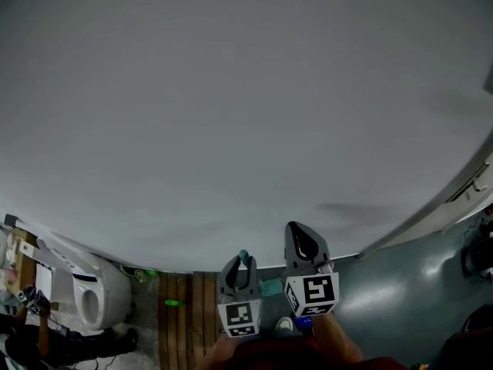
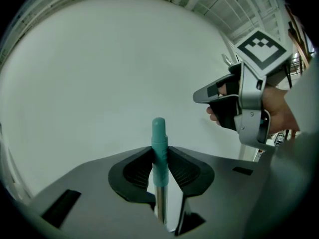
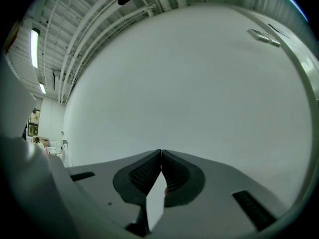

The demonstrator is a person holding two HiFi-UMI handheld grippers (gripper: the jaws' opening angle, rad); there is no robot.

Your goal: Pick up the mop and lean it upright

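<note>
The mop handle [image 2: 159, 153] stands upright, a silver pole with a teal grip at its top end. My left gripper [image 2: 159, 151] is shut on the teal grip, and the tip sticks out above the pads. In the head view the teal tip [image 1: 244, 258] shows between the left gripper's [image 1: 239, 272] fingers, low in the middle. The rest of the mop is hidden below. My right gripper [image 3: 160, 153] is shut with nothing in it. It is raised just right of the left one [image 1: 304, 245] and points at the wall [image 2: 199, 96].
A plain white wall [image 1: 246, 114] fills most of every view, close ahead. Low at the left stand a white rounded machine [image 1: 92, 295] and a wooden slatted floor [image 1: 189, 314] with a small green thing [image 1: 173, 303]. Grey floor [image 1: 400, 284] lies to the right.
</note>
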